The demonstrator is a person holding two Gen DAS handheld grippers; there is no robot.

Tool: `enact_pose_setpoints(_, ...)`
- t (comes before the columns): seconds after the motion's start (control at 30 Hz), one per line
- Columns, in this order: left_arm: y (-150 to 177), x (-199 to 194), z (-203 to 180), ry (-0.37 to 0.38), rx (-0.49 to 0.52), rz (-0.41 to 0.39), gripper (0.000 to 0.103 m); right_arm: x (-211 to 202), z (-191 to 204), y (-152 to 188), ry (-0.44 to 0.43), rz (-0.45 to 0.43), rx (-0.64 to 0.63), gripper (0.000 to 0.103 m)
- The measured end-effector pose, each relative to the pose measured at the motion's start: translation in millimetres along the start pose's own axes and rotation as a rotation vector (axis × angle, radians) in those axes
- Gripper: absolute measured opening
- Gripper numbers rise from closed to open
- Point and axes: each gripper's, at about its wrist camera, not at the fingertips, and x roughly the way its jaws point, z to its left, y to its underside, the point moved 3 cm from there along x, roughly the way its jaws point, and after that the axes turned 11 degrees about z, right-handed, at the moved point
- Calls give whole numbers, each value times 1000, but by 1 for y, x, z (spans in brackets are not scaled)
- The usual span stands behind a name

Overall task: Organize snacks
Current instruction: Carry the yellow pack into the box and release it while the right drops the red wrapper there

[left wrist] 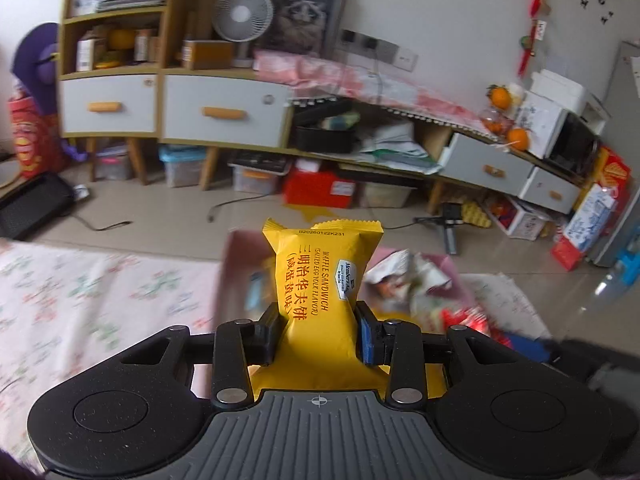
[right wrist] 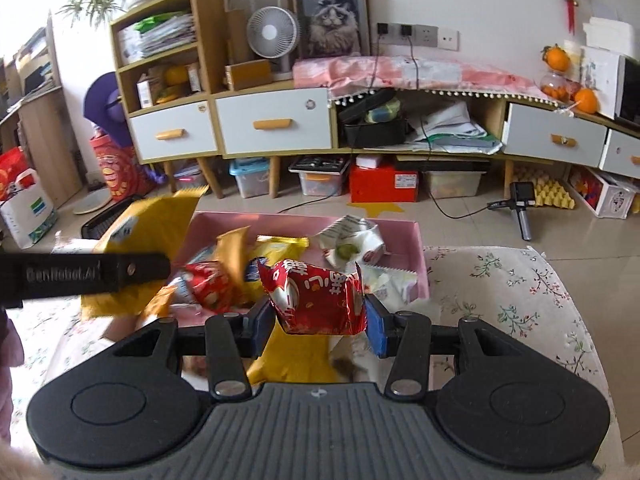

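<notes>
Yellow foil packet, a waffle sandwich by its label, sits upright in my left gripper. Jaws are clamped on its lower half, and the film is pinched in at the waist between the pads. It hangs above the near edge of the pink box, which rests on the flowered worktop cloth.

Right gripper: jaws clamped on a red packet across its width, creased foil bulging above the pads. It is held just short of the box, which already contains a loose heap of snacks: yellow, red and white wrappers.

Handling notes, my judgement:
- Both packets look light; weight is no concern.
- Film wrappers are slick and crinkle. A grip on an air-filled bulge may slide, so I would take hold across the flat body or near a crimped end seam, where the film is stiffest.
- Contents of the yellow packet are likely brittle wafer. Squeeze only enough to hold; the present pinch already dents the wrapper.
- The red packet is softer and crumpled, and seems to tolerate pressure better, though I cannot tell what is inside.

In the right view the left gripper's finger crosses close by, with the yellow packet blurred beside it. Collision risk if both move over the box together.
</notes>
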Motion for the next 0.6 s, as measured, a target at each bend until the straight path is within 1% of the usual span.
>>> enact_pose_setpoints(0.13,-12,20,-13,42,35,27,36,6,-4,1,-6,0,12,45)
enact_pose_setpoints(0.2,-13,28,-17,68,56,55,38,7,-4,2,-15,-3,13,50)
enact_pose_setpoints(0.23,-13,30,-18,69,66,57,38,7,-3,0,-19,-8,11,53)
enact_pose_setpoints(0.27,-12,31,-19,60,73,51,39,6,-2,1,-22,-12,9,60)
enact_pose_setpoints(0.3,-10,30,-20,51,79,43,45,5,-1,1,-19,-17,7,67)
enact_pose_setpoints(0.33,-9,27,-19,47,80,35,50,3,-1,1,-14,-24,3,69)
enact_pose_setpoints(0.4,-8,21,-18,47,72,26,51,1,-1,1,-9,-27,-5,70)
enact_pose_setpoints(0.47,-5,14,-16,48,67,25,54,-1,-2,0,-8,-23,-1,72)
enact_pose_setpoints(0.53,-1,5,-14,36,74,23,60,-6,-3,1,-3,-22,5,74)
enact_pose_setpoints(0.6,4,-5,-10,22,74,22,63,-11,-5,1,2,-21,6,75)
